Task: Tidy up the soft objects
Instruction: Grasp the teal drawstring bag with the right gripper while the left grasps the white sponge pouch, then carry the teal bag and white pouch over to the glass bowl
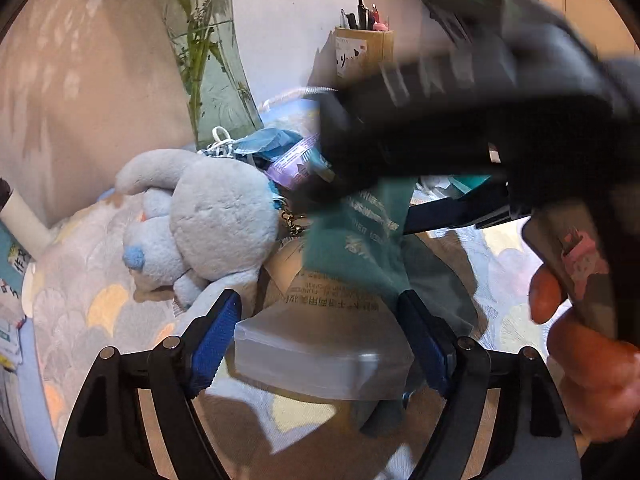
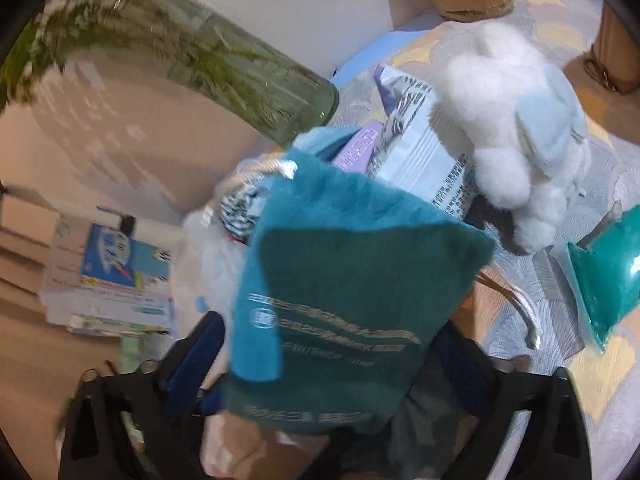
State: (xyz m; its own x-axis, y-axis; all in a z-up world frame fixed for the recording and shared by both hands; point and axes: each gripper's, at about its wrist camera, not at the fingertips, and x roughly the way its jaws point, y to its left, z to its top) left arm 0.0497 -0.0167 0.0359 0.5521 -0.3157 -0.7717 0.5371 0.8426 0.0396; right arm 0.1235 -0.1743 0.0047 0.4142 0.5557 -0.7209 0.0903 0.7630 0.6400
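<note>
Presently, step: moving teal pouch [image 2: 352, 300].
Right gripper [image 2: 324, 364]: clamped on pouch, above mat [image 2: 600, 364].
Left gripper [image 1: 320, 344]: jaws wide, around clear box [image 1: 320, 360]; grip uncertain.
Next: place beside plush bunny [image 1: 208, 220].

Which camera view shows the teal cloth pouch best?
The right wrist view: the teal pouch fills the centre, printed side and white drawstring visible, between the right gripper's fingers. The left wrist view shows only a hanging strip, partly hidden behind the dark right gripper.

I saw pale printed writing on the teal cloth bag [image 2: 352, 304] and dark print on the brown paper [image 1: 328, 288], but all too blurry to read.
</note>
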